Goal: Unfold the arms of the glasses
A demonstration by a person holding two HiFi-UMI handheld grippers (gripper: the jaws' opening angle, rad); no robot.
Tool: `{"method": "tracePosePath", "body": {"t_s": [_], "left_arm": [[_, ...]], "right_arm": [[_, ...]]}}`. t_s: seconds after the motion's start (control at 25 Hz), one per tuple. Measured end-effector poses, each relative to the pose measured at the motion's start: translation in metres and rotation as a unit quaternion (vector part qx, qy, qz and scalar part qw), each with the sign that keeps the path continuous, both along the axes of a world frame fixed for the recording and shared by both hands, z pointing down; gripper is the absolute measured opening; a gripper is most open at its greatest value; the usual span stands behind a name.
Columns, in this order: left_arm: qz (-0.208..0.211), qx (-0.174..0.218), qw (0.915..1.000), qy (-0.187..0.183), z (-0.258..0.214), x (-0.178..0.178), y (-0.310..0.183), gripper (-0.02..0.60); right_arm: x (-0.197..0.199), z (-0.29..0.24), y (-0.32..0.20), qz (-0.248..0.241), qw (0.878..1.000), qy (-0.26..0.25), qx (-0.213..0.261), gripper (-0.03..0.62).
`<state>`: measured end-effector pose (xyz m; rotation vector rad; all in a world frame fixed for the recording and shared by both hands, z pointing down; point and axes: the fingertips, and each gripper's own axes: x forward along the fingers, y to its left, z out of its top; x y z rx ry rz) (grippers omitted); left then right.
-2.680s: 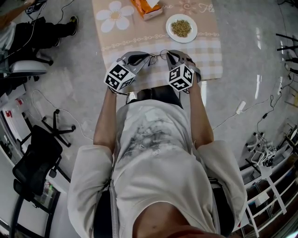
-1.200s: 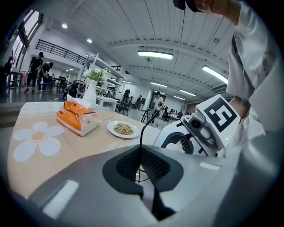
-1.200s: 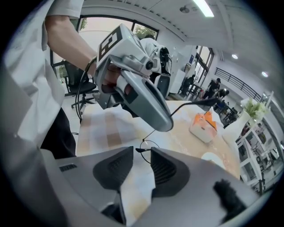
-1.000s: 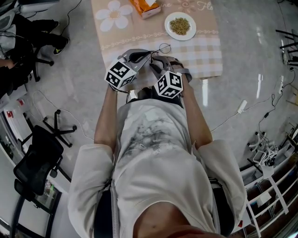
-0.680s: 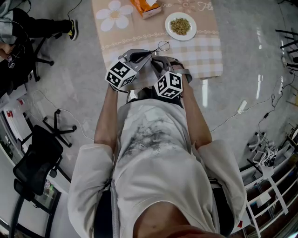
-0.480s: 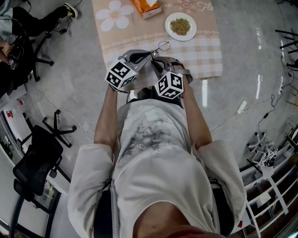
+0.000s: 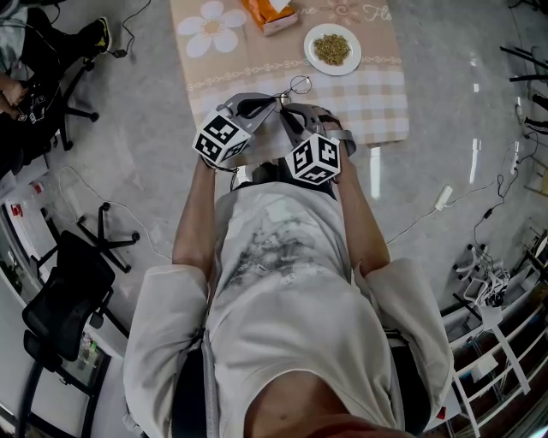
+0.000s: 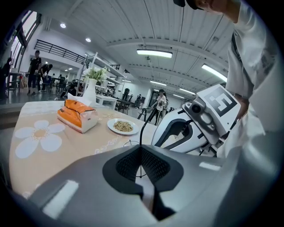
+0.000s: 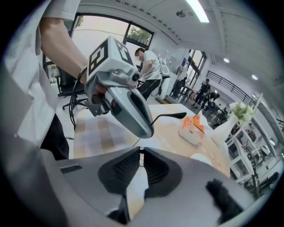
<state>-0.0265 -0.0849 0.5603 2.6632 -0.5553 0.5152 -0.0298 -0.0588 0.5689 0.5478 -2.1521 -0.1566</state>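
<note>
Thin wire-framed glasses (image 7: 296,85) hang over the near part of the table, one round lens showing beyond the grippers. My left gripper (image 7: 276,103) is shut on a thin wire part of them; in the left gripper view a dark arm (image 8: 143,126) rises from between its pads (image 8: 153,166). My right gripper (image 7: 285,116) sits close beside it, and its jaws have just been closing. In the right gripper view a fine wire (image 9: 140,149) is pinched at the tips of the right gripper (image 9: 140,152). A black-tipped arm (image 9: 174,116) sticks out past the left gripper (image 9: 126,104).
On the peach flowered tablecloth (image 7: 381,103) stand an orange tissue box (image 7: 269,12) and a white plate of grains (image 7: 331,49), farther back. Office chairs (image 7: 64,291) and cables lie on the floor at the left. The person's body is right against the table's near edge.
The right gripper has come in from the right to sit close against the left gripper's tips. The glasses' lens now shows a little farther out. The left gripper has stayed put.
</note>
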Motion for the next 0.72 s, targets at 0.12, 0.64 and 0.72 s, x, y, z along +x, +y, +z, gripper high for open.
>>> {"method": "tracePosePath", "body": {"t_s": [0.12, 0.64, 0.72], "left_arm": [[0.002, 0.000, 1.0000, -0.001, 0.001, 0.000, 0.001, 0.006], [0.002, 0.000, 1.0000, -0.001, 0.001, -0.002, 0.006, 0.006], [0.002, 0.000, 1.0000, -0.001, 0.002, -0.002, 0.007, 0.006]], "right_arm": [[0.002, -0.005, -0.002, 0.006, 1.000, -0.003, 0.007, 0.036], [0.009, -0.025, -0.010, 0.030, 0.999, -0.006, 0.036, 0.028], [0.011, -0.028, -0.012, 0.034, 0.999, -0.006, 0.039, 0.026]]}}
